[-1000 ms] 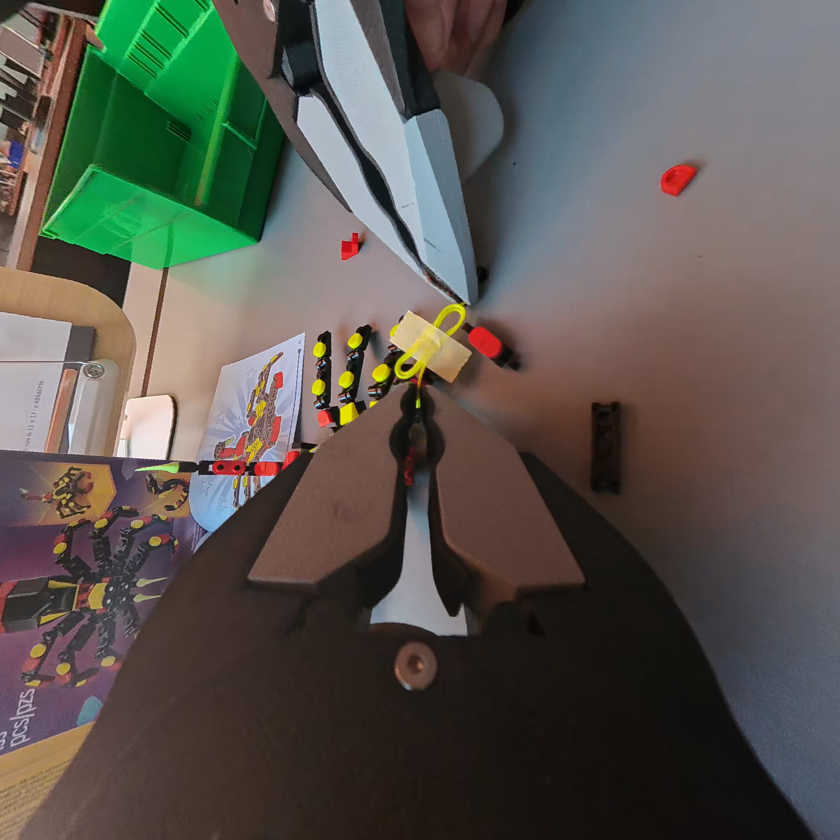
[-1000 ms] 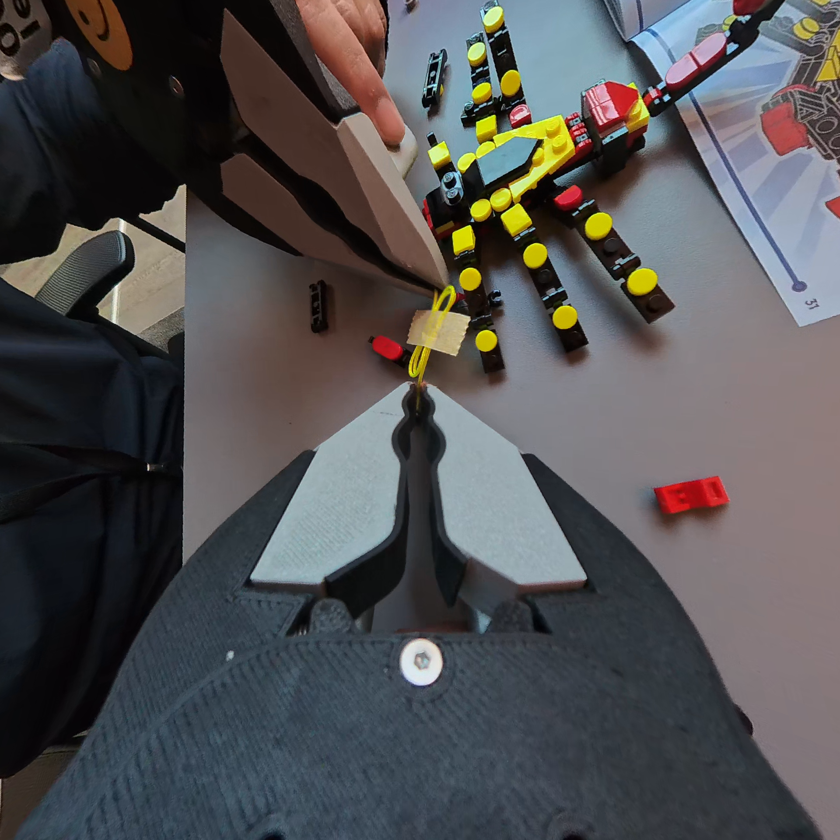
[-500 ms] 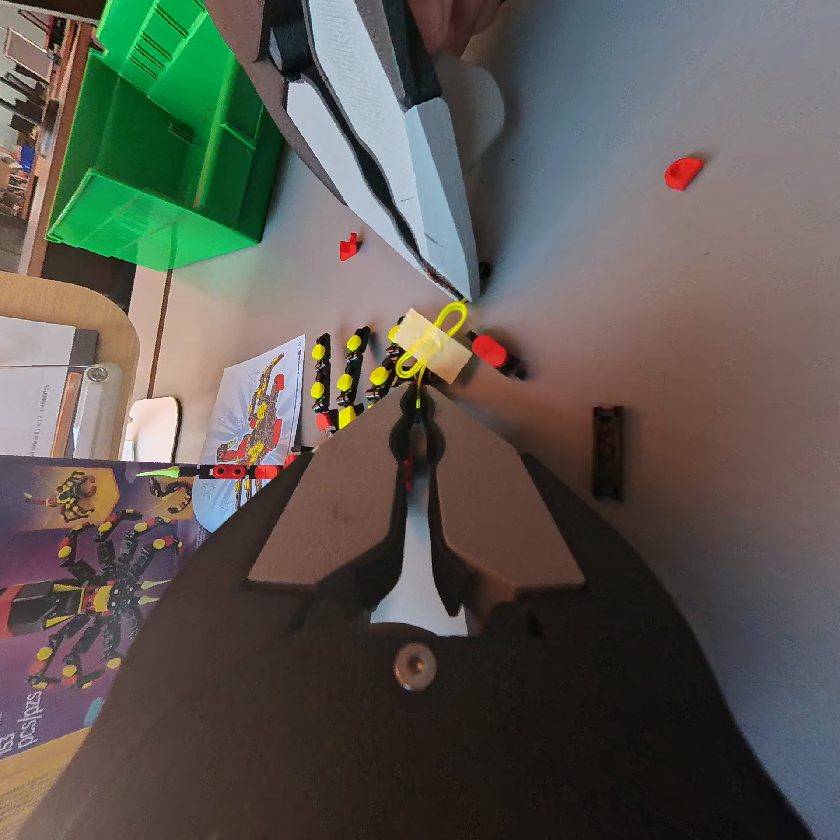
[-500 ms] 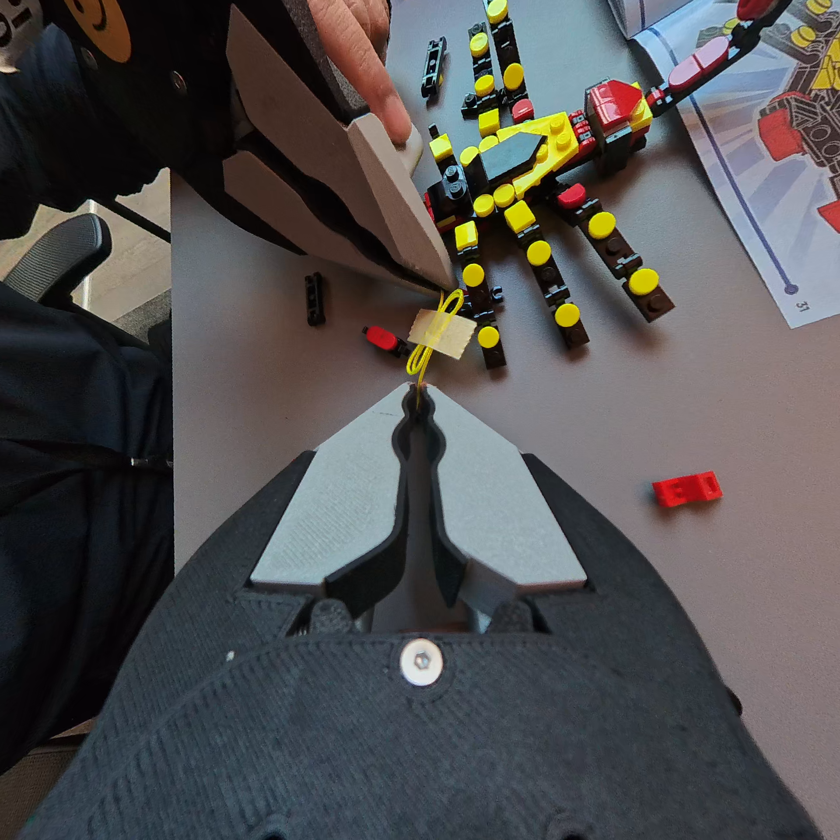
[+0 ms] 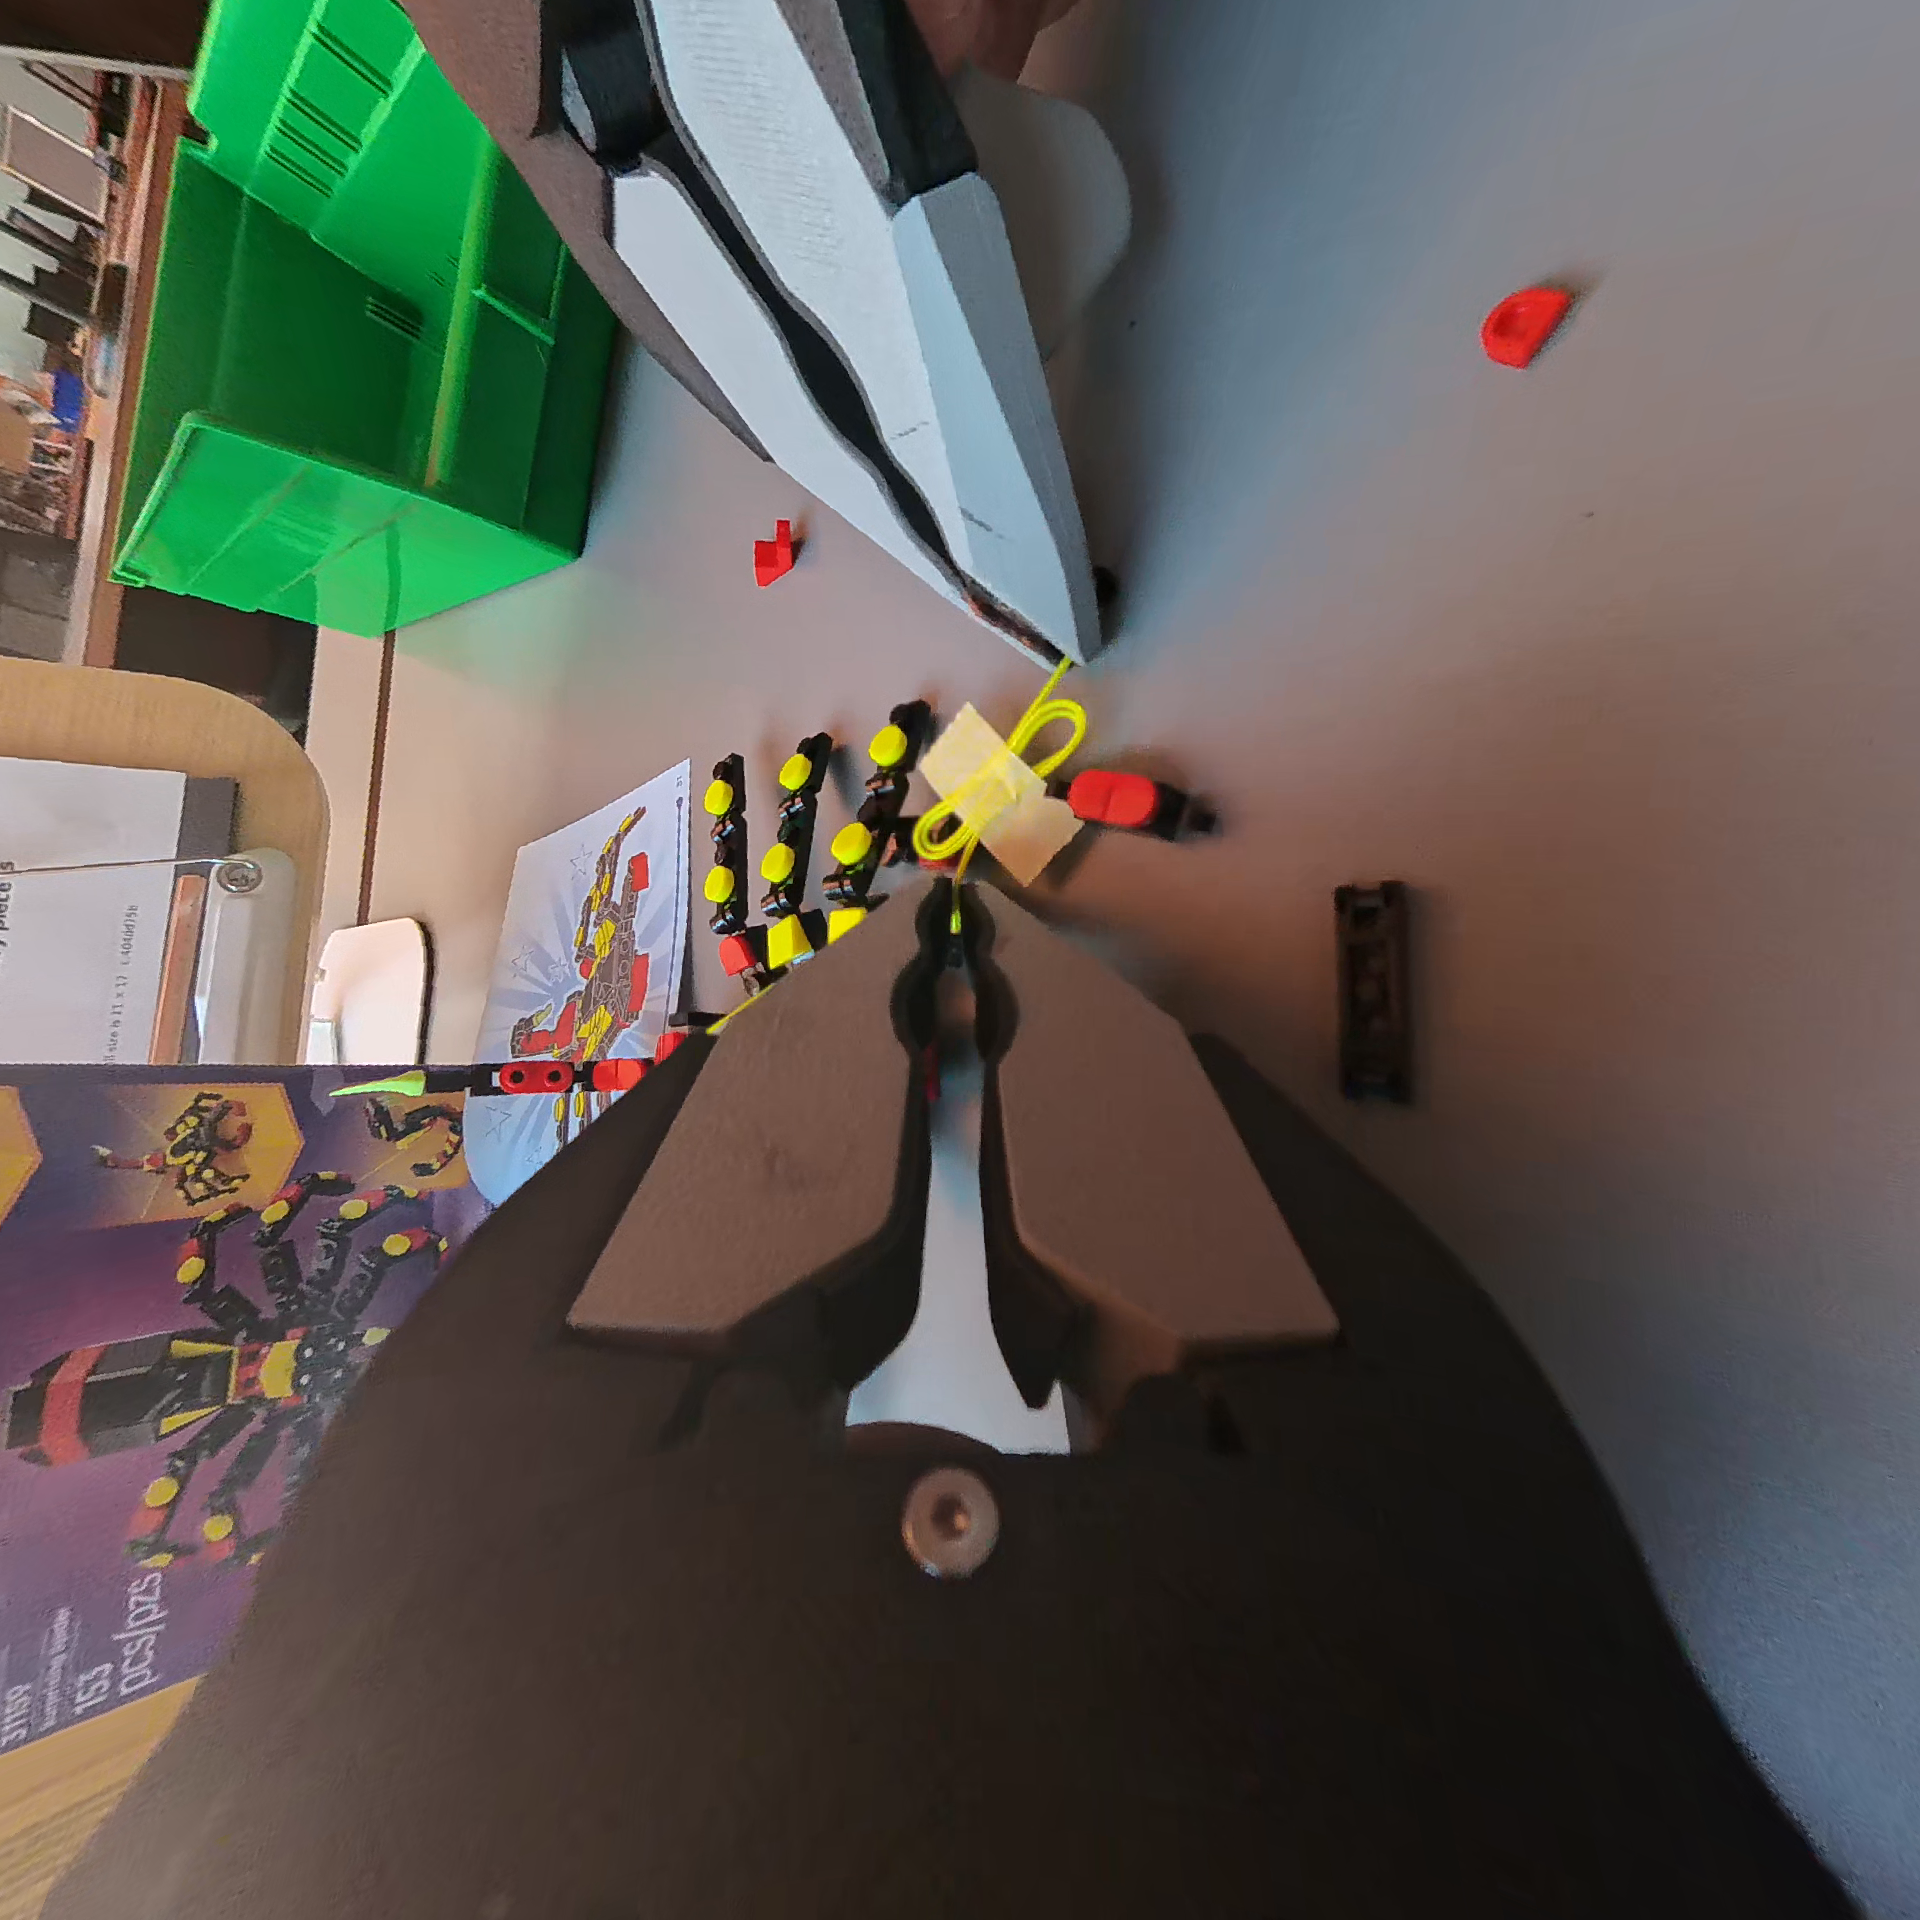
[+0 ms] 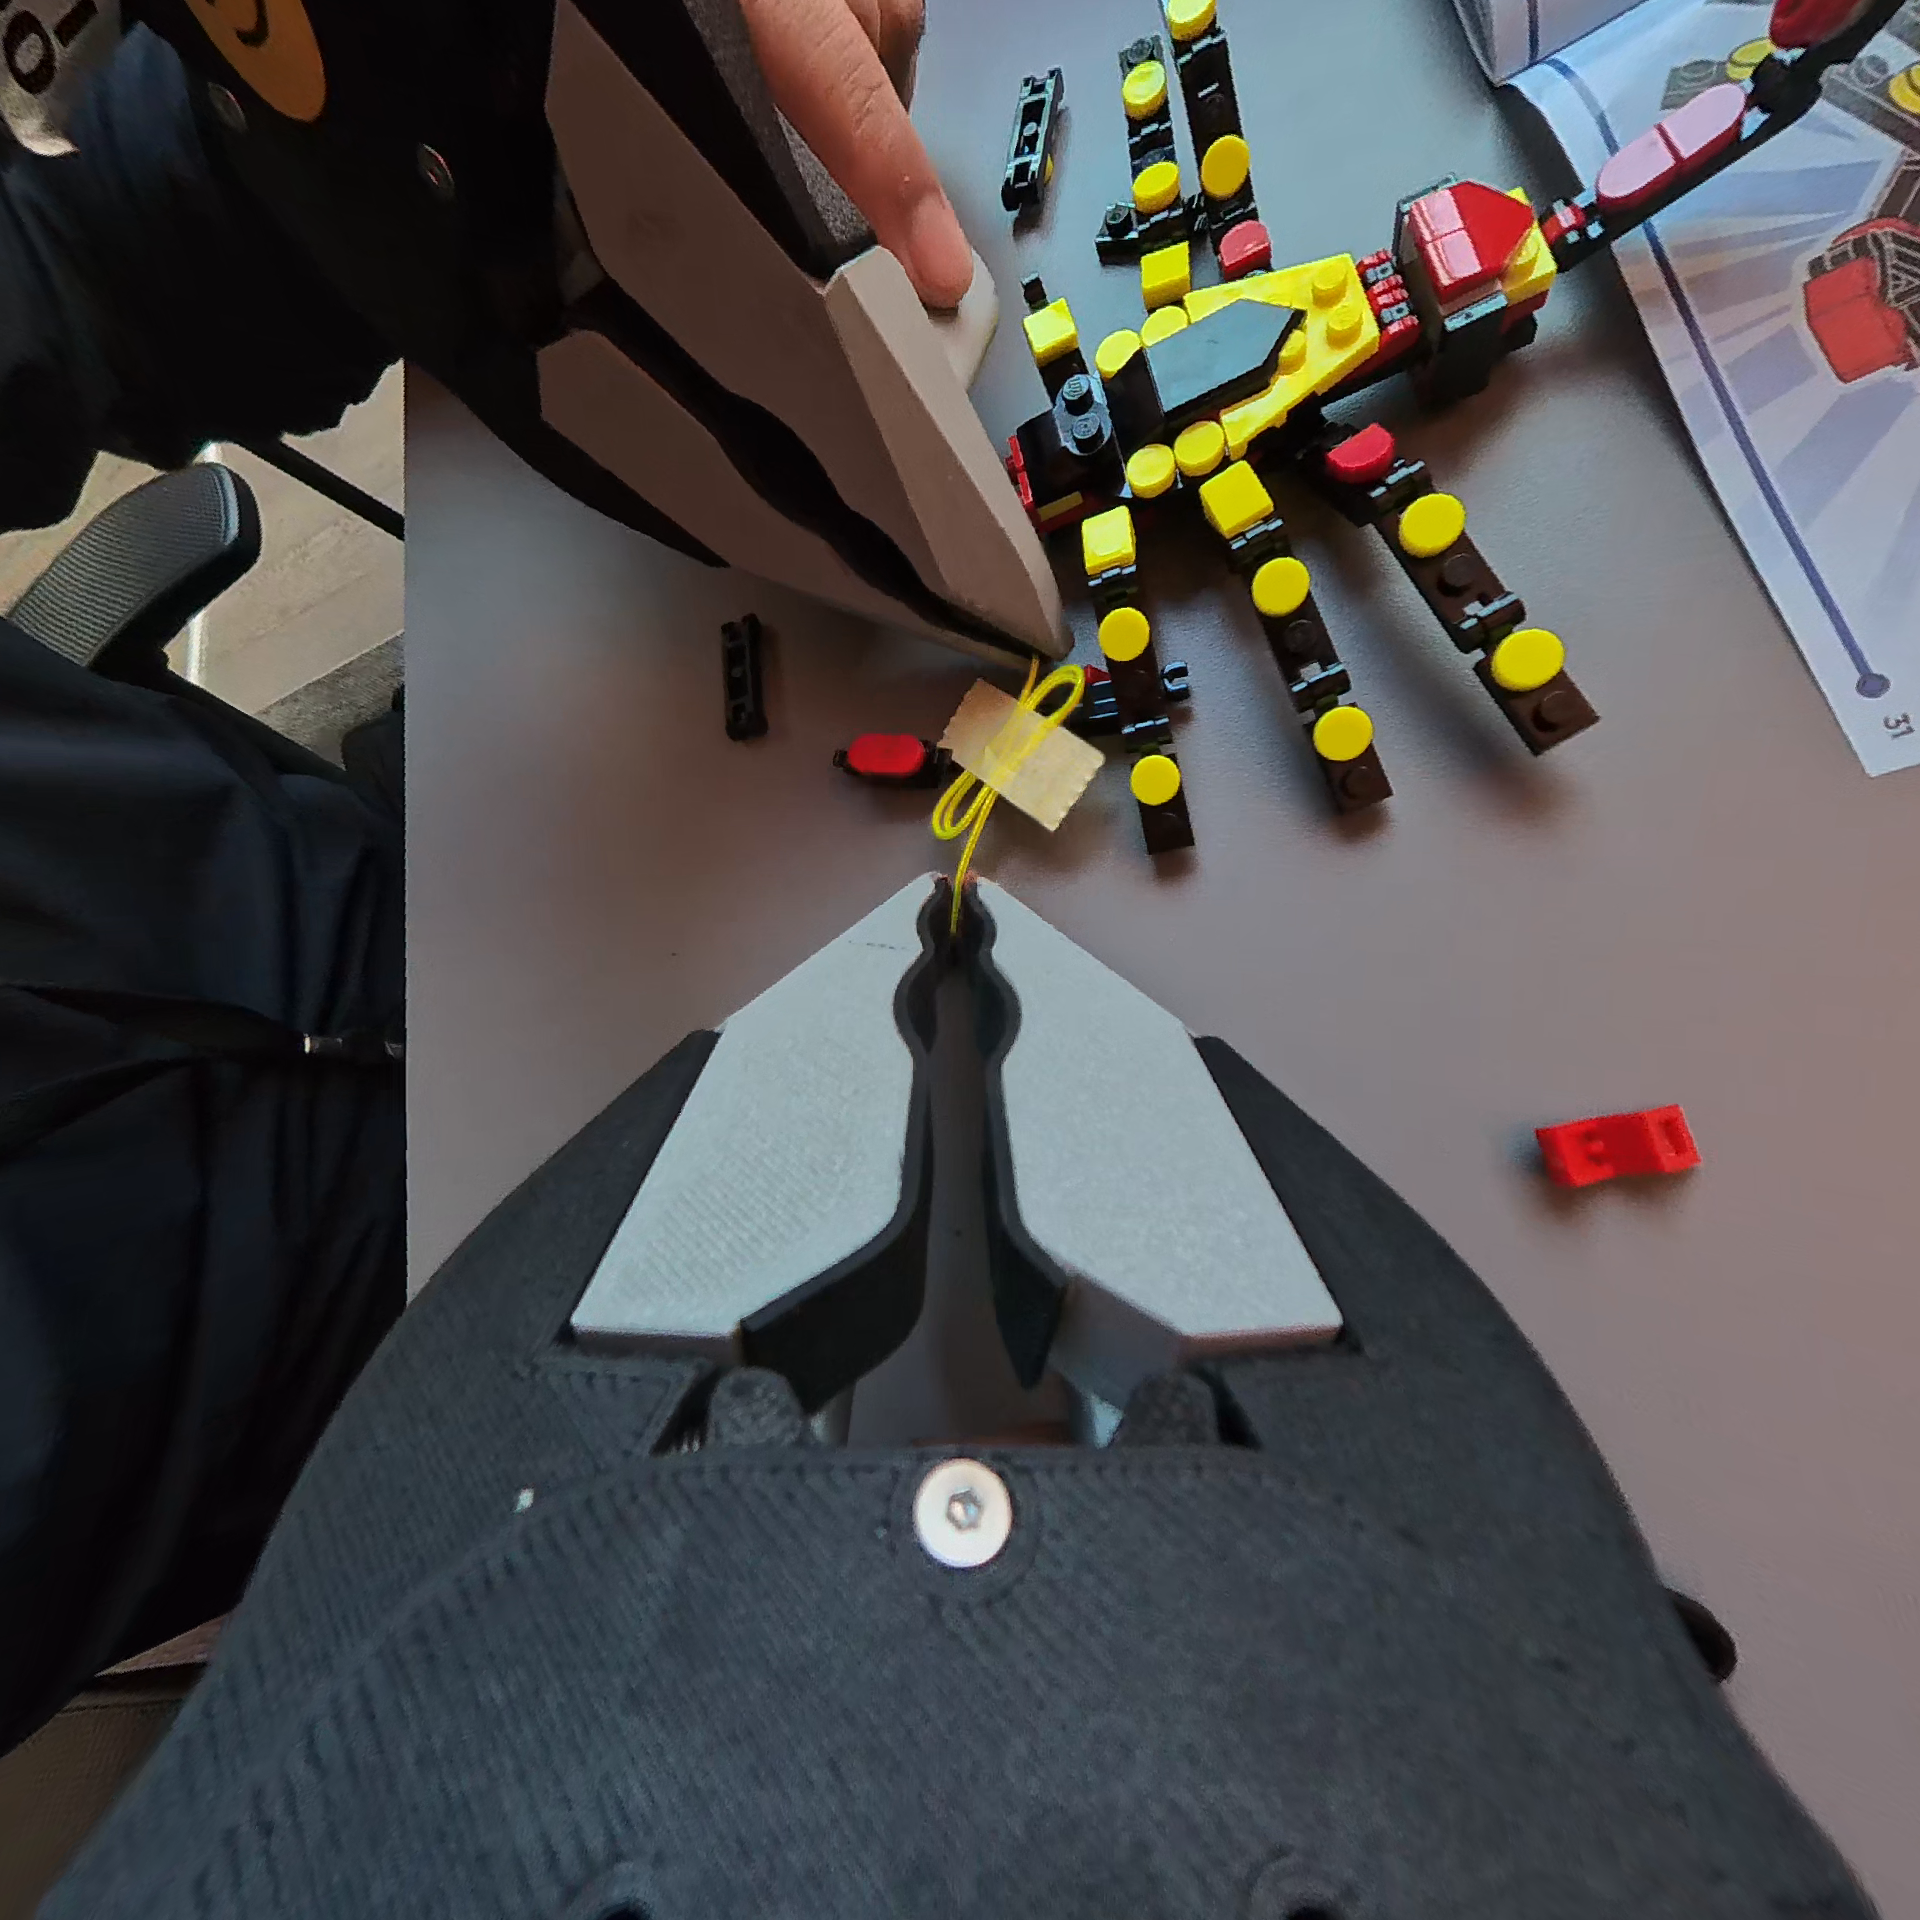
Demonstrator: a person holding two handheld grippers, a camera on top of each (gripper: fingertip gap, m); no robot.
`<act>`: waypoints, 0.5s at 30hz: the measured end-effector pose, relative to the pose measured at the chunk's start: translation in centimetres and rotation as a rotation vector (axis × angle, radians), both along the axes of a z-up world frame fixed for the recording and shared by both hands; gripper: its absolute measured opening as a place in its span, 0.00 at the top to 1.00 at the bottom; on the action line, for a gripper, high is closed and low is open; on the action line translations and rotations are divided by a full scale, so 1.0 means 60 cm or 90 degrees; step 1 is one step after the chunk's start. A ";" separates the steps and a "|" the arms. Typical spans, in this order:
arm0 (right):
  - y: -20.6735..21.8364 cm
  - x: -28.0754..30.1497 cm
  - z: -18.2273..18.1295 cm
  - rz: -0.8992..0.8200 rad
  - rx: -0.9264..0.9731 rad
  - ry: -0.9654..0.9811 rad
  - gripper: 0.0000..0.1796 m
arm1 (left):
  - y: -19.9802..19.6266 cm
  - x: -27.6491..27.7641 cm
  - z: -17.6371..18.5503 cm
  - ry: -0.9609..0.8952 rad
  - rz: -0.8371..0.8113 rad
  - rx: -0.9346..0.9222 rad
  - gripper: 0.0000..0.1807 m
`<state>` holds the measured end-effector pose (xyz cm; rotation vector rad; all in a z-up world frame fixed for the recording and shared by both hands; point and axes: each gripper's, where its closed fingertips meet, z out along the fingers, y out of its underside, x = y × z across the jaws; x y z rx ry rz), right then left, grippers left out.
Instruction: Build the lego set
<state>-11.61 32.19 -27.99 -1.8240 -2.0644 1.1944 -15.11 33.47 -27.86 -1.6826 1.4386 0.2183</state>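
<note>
A thin yellow string [image 5: 997, 795], coiled and bound with a strip of pale tape [image 6: 1023, 753], hangs between my two grippers just above the grey table. My left gripper [image 5: 951, 894] is shut on one end. My right gripper [image 6: 954, 888] is shut on the other end. In the left wrist view the right gripper's tip [image 5: 1075, 655] is just beyond the coil. In the right wrist view the left gripper's tip [image 6: 1049, 649] is likewise. The black, yellow and red spider model [image 6: 1247, 353] lies just right of the coil; its legs show in the left wrist view [image 5: 790, 831].
A red and black piece [image 6: 883, 756] and a black plate [image 6: 743, 675] lie near the coil. A red bracket [image 6: 1616, 1143] lies to the right and a red rounded piece [image 5: 1522, 327] farther off. The instruction booklet [image 6: 1766, 364], set box [image 5: 208, 1299] and green bin [image 5: 343, 343] are nearby. The tips of one gripper are about 4 cm away from the tips of the other. The red rounded piece [image 5: 1522, 327] lies around 7 cm away from my right fingertips.
The two grippers have drawn slightly apart. A short straight length of string now runs from the coil to each tip. The loose pieces have not moved.
</note>
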 end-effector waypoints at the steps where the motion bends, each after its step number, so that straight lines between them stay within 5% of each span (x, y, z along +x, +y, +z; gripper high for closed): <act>1: 0.001 0.000 0.000 -0.001 0.003 0.001 1.00 | 0.000 -0.002 0.001 0.004 0.000 0.002 1.00; 15: 0.004 -0.014 0.000 -0.010 0.025 0.025 1.00 | -0.004 -0.010 0.005 0.015 0.001 -0.003 1.00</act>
